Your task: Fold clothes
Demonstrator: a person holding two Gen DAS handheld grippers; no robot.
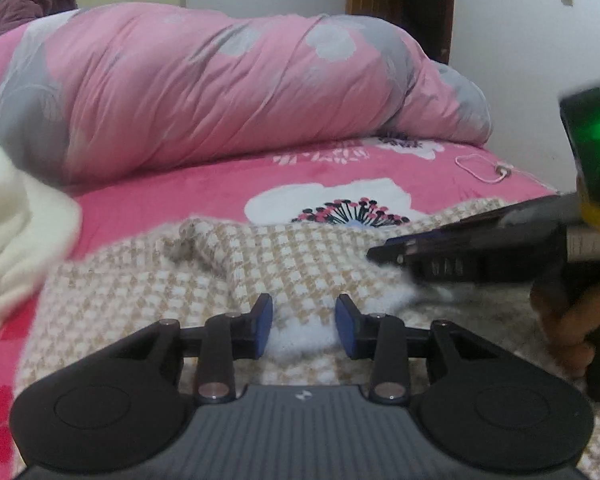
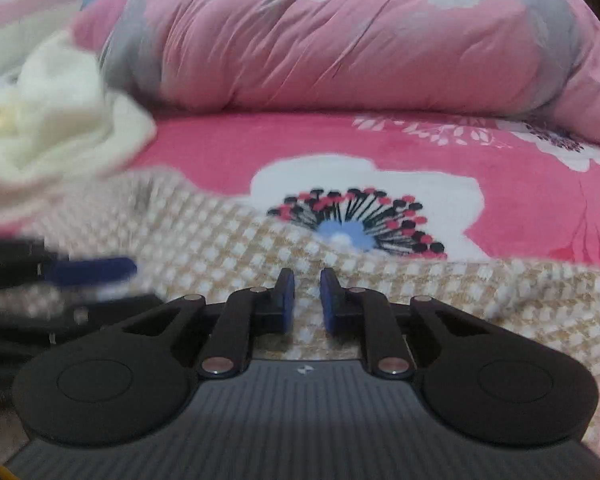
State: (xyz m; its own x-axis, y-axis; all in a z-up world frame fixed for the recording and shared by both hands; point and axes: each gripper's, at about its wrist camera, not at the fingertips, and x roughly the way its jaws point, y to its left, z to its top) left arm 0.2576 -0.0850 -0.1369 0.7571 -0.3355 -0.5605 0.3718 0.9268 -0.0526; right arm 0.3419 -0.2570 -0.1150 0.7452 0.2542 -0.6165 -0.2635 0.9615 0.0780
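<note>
- Starting at the left edge: a cream garment (image 1: 16,216) sits bunched on the bed (image 1: 204,196), well clear of the action and out of both grips.
- Moving in, the left gripper (image 1: 303,322) sits low over the checked beige garment (image 1: 148,280), which lies spread flat on the bed right under and ahead of it. Its blue pads (image 1: 263,320) stand partly apart with a tuft of the cloth's white fuzzy edge rising between them; whether they actually press on it, I can't tell from this angle.
- That garment runs wide, side to side across both views, its far edge ragged against the pink floral sheet, with a small rumpled ridge just beyond the left jaws.
- Centre right now: the right gripper (image 2: 305,300) is angled down onto the same checked cloth, jaws drawn close with only a narrow slot left. Cloth shows in that slot, but a real pinch isn't clear.
- From the left wrist view, the right gripper comes in from the right edge, held by a hand (image 1: 564,320), its tip lying low on the fabric just beside the left one. Both hands are about equally near; the cloth is straight below each.
- My read: both sit at the near hem side by side, so the coming move looks like a lift and carry toward the far edge, away from the cameras.
- Behind it all lies the rolled pink duvet (image 1: 228,92), leaving some bare sheet.
</note>
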